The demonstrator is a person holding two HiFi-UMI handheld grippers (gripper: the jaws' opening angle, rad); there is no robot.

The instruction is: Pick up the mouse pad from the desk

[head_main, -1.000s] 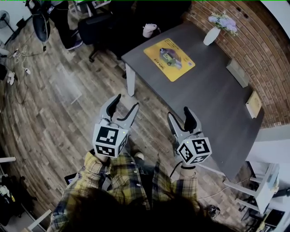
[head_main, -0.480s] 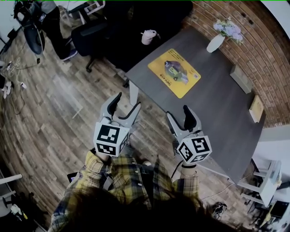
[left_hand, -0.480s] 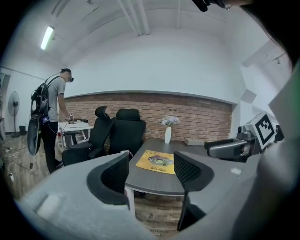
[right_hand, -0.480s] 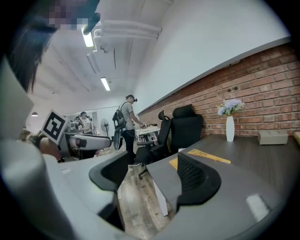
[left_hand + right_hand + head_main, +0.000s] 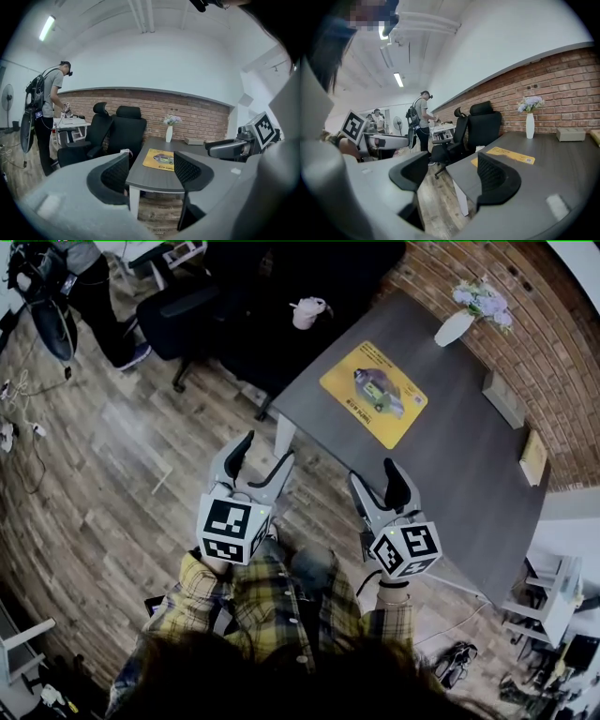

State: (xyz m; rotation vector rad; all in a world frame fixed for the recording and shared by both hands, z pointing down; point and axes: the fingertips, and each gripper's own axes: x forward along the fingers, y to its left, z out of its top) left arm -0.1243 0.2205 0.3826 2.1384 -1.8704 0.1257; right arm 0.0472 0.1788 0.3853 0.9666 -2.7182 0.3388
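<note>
A plank floor [image 5: 112,456] fills the left of the head view, and a brick wall [image 5: 553,352] runs along the right. Against the wall stands a long grey desk [image 5: 469,493], its long edges slanting from upper left to lower right. Black chairs [image 5: 178,310] crowd its far end, and a person [image 5: 66,287] with a backpack stands beyond them.

The left gripper [image 5: 265,450] hangs over the floor just off the desk's white leg. Its jaws stand wide apart, having just been opening, with nothing between them. The right gripper [image 5: 375,474] hovers at the desk's near edge. Its jaws are also spread wide after opening a little, and they hold nothing.

The pad [image 5: 373,394] lies flat on the desk toward the chair end, well apart from both grippers. It is a yellow rectangle. Its long axis runs upper left to lower right in the head view, parallel to the desk's long edges. A greenish car-like picture sits at its middle, with a line of small dark print along one long side. The right gripper view shows a small dark square mark near one corner.

A white vase [image 5: 454,328] of pale flowers [image 5: 486,298] stands by the wall. Two small boxes [image 5: 504,397] lie further along that side.
</note>
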